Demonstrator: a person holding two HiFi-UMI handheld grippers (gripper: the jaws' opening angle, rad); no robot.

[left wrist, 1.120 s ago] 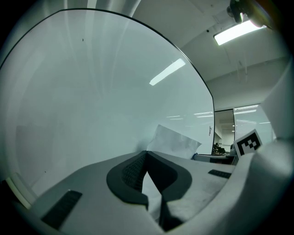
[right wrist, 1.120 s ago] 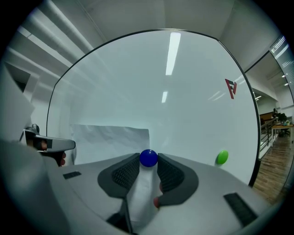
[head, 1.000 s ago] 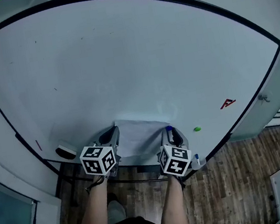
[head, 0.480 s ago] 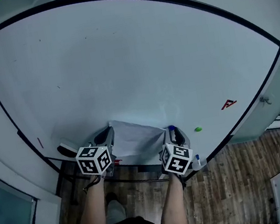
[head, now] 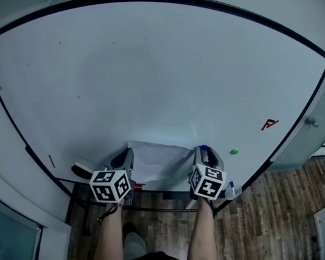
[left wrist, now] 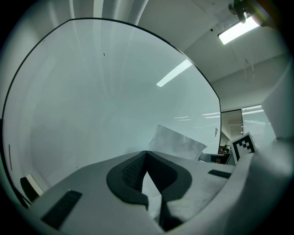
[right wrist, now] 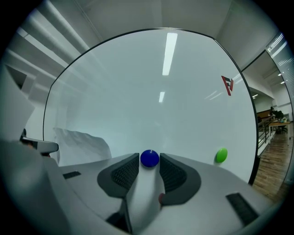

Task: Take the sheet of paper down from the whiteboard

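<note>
A crumpled white sheet of paper (head: 160, 157) hangs low on the whiteboard (head: 140, 68), between my two grippers. My left gripper (head: 128, 155) is shut on the sheet's left edge. In the left gripper view the jaws meet at their tips (left wrist: 146, 152) and the paper (left wrist: 177, 143) sticks out to the right beyond them, tilted. My right gripper (head: 202, 152) is at the sheet's right side, closed round a blue magnet (head: 202, 148). In the right gripper view the blue magnet (right wrist: 149, 157) fills the gap between both pads, and the paper (right wrist: 80, 144) lies off to the left, clear of it.
A green magnet (head: 234, 151) and a red triangular magnet (head: 267, 123) stick to the board at the right. An eraser (head: 81, 169) and a blue-capped marker (head: 229, 188) rest on the board's tray. Wooden floor lies below, with a person's legs.
The left gripper has moved a little left with the paper's edge in it. The sheet's right corner now stands apart from the blue magnet. The right gripper has kept still.
</note>
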